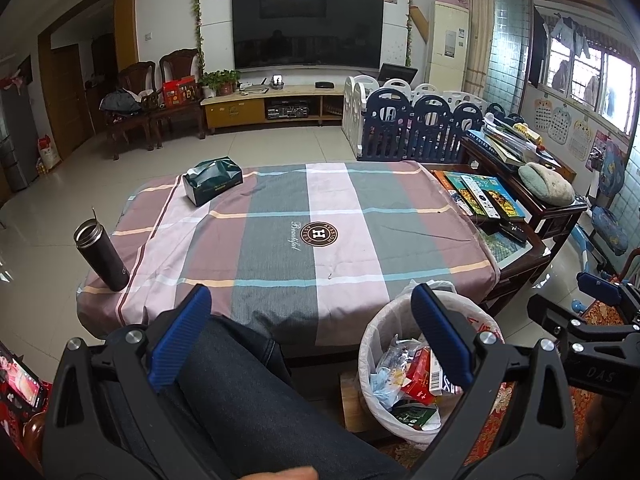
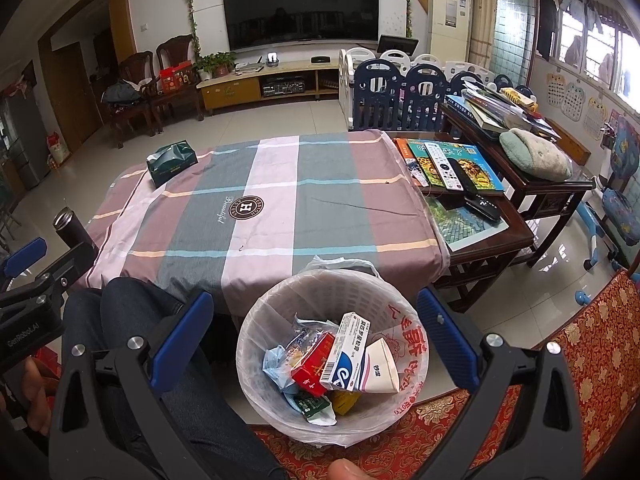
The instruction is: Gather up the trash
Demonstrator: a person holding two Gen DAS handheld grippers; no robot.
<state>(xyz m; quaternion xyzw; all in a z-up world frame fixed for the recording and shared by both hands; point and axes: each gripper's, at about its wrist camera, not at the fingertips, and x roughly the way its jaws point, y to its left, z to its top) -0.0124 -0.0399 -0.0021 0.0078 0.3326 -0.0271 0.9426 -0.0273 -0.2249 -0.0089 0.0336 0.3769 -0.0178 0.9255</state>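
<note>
Both sets of jaws are spread wide and hold nothing. The right gripper hangs right over the white plastic bin with a thin bag liner, which stands on the floor just past the near edge of the table. That looks like the spot you let things fall from, so I think it has no more to drop. Inside the bin lie the trash: a red carton, a white and blue medicine box, a cream paper cup and some crumpled blue wrappers.

The left gripper sits low over the person's knee in dark jeans, beside the bin, as if resting.

The table under its pink, grey and white checked cloth looks tidy now. A dark green tissue pack sits at the far left corner and a dark metal flask with no lid stands at the near left corner. Those seem like things to keep, so the job looks nearly done.
</note>
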